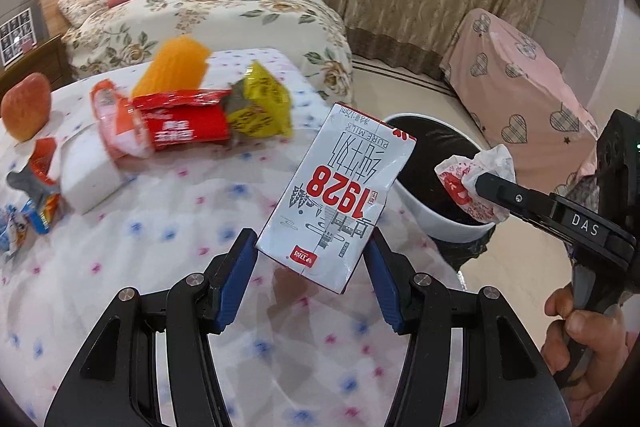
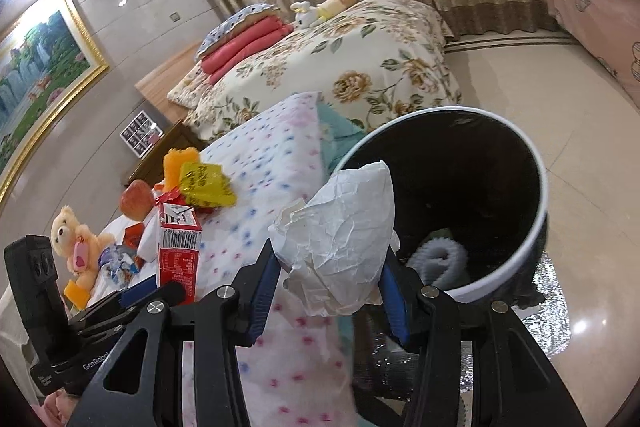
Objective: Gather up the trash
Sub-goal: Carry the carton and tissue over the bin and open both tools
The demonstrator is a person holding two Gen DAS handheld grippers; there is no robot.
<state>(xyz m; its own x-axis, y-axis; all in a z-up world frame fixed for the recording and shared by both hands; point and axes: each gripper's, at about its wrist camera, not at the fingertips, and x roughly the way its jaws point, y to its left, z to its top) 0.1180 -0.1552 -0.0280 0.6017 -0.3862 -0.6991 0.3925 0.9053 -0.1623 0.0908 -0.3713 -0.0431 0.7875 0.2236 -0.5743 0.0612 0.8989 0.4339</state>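
One milk carton (image 1: 334, 203), one crumpled paper (image 2: 340, 235), one bin (image 2: 536, 187), one apple (image 1: 26, 111), one teddy (image 2: 74, 241).

Low table under a white cloth dotted pink and blue (image 1: 168, 227), strewn with a red-orange apple (image 1: 26, 111), red crinkled wrapper (image 1: 182, 121), yellow foil packet (image 1: 260, 107), orange plastic piece (image 1: 174, 67) and a plush beige teddy bear (image 2: 72, 239).

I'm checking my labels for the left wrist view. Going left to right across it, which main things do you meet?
apple → red wrapper → yellow packet → milk carton held in the left gripper → crumpled paper in the right gripper, over the trash bin.
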